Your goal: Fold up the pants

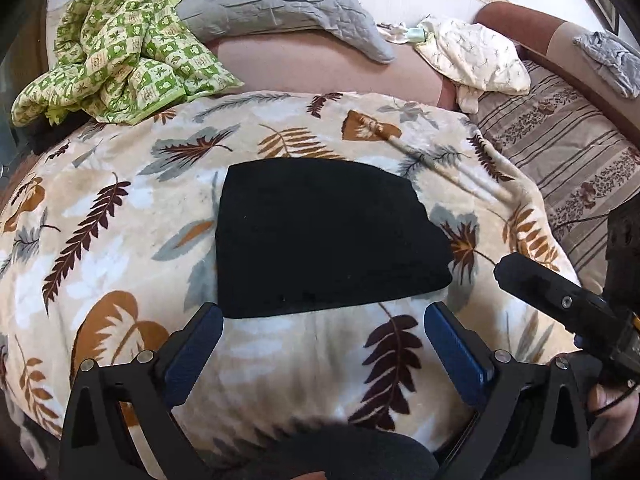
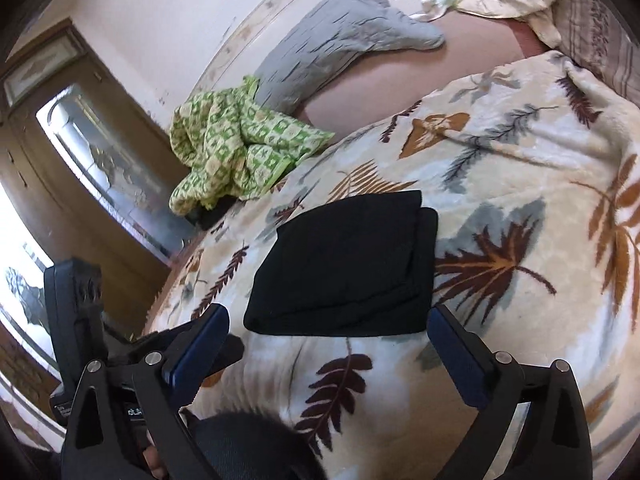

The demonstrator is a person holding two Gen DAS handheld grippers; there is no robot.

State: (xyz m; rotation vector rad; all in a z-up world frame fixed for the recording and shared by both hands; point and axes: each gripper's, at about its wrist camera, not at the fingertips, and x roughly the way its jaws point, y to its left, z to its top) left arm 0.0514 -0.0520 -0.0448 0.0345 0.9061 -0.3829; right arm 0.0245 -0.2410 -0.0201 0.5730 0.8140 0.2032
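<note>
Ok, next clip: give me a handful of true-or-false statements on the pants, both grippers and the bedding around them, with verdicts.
1. The black pants lie folded into a compact stack on the leaf-print blanket. True.
2. The left gripper is clamped on the pants. False: its jaws stand wide open, short of the near edge, with nothing between them.
3. The right gripper is open and holds nothing. True.
4. The green checked cloth lies on top of the pants. False: it sits crumpled apart, at the blanket's far edge.
5. A grey pillow lies beyond the blanket. True.
</note>
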